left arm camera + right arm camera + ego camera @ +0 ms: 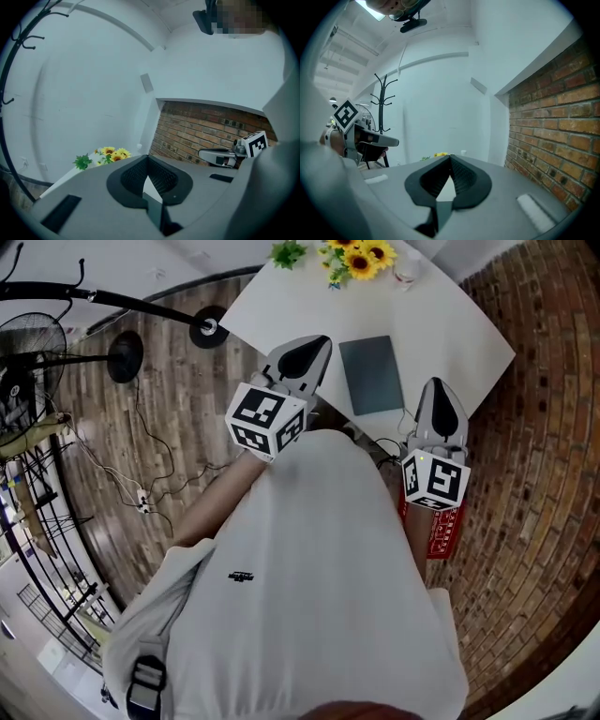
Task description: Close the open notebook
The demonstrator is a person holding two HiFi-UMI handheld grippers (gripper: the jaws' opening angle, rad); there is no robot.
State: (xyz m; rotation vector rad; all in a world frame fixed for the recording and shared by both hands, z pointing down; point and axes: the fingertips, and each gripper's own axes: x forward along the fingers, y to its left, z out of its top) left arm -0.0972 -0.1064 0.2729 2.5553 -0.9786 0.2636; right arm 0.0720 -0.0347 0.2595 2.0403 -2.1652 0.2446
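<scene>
A dark grey-green notebook (pixel 372 374) lies flat on the white table (pixel 450 324) with its cover up, showing as one closed rectangle. My left gripper (pixel 314 341) hovers at the table's near edge, just left of the notebook, its jaws together with nothing between them. My right gripper (pixel 441 386) hangs off the table's near right corner, right of the notebook, also shut and empty. In the left gripper view the jaws (pixel 149 157) meet at the tip. The right gripper view shows its jaws (pixel 450 157) closed too. Neither gripper view shows the notebook.
Yellow sunflowers (pixel 361 257) and a small cup (pixel 406 276) stand at the table's far edge. A coat-stand base (pixel 208 326), a fan (pixel 28 352) and cables (pixel 141 498) are on the wooden floor at the left. Brick surface (pixel 534 474) lies to the right.
</scene>
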